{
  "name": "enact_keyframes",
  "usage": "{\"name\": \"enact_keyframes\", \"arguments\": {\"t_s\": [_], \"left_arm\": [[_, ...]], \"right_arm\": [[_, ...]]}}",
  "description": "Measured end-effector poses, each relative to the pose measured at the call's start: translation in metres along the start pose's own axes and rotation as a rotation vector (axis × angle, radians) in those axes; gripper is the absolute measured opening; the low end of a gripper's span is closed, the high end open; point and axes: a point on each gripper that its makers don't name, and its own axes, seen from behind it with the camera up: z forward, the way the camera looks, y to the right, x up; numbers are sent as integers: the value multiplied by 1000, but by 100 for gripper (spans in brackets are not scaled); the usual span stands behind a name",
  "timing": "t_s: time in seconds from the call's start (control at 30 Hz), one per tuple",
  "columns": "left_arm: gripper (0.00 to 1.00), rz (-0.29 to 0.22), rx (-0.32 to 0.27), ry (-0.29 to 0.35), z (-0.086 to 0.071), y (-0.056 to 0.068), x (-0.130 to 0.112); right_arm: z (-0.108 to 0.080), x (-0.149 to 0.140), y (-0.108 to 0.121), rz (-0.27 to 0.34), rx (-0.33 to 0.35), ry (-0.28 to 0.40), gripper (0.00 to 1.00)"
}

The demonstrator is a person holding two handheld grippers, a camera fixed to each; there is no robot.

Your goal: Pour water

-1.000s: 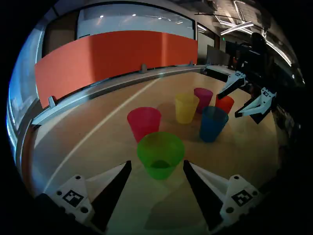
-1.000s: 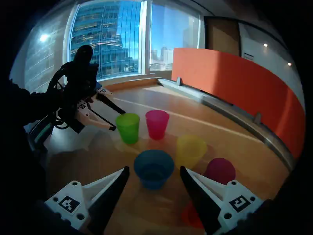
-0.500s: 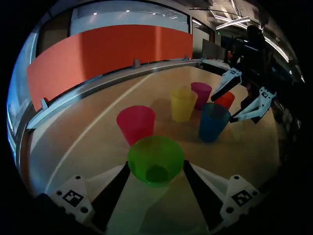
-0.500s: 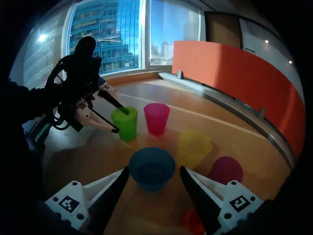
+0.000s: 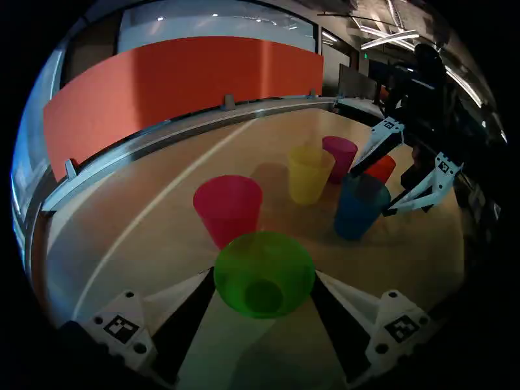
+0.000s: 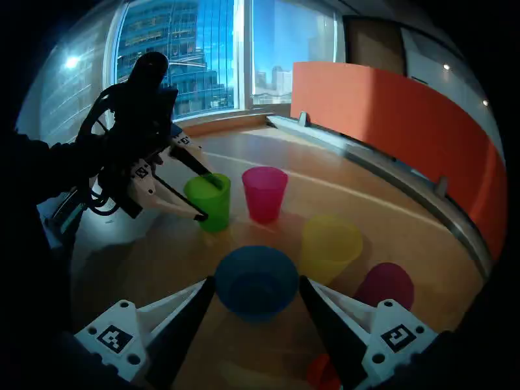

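Green plastic sits tight between the fingers of my left gripper (image 5: pixel 262 276). A second ago the green cup (image 6: pixel 209 203) stood clear ahead of them; since then it has come in between them and leans, with both fingers against its sides. My right gripper (image 6: pixel 255 286) has taken the blue cup (image 5: pixel 359 207) the same way. That cup was ahead of the tips and now fills the gap, touched on both sides and tipped a little. Both cups are low over the table (image 5: pixel 149 227), a pale wooden top crossed by one light stripe. An orange panel (image 5: pixel 182 78) runs along its far edge. Windows (image 6: pixel 195 58) with towers beyond close off another side, and ceiling lights (image 5: pixel 390 42) glow overhead. Cups, six: one green, one blue, one pink cup (image 5: pixel 227 208), one yellow cup (image 5: pixel 309 172), one magenta cup (image 5: pixel 340 155), and one orange cup (image 5: pixel 382 168) just behind the blue. Grippers, two.
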Motion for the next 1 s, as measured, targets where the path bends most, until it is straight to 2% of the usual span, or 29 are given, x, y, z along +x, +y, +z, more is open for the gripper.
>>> {"name": "enact_keyframes", "arguments": {"t_s": [0.1, 0.17, 0.23, 0.47, 0.67, 0.77, 1.0], "left_arm": [[97, 3, 6, 0, 1, -2, 0], [89, 6, 13, 8, 2, -3, 2], [88, 11, 17, 11, 2, -4, 3], [87, 23, 13, 11, 0, 0, 3], [87, 12, 14, 18, -1, 0, 3], [87, 10, 15, 22, -2, -1, 5], [87, 10, 20, 37, -9, 1, 11]], "right_arm": [[2, -2, 0, -3, -1, -7, 100], [4, -3, -1, -3, 1, -10, 100], [6, -4, -2, -2, 4, -13, 100], [12, -4, -3, -11, -2, -20, 100], [18, -5, -1, -22, -17, -28, 100], [20, -7, 0, -25, -28, -37, 93], [14, -6, -4, -8, -29, -28, 92]]}}
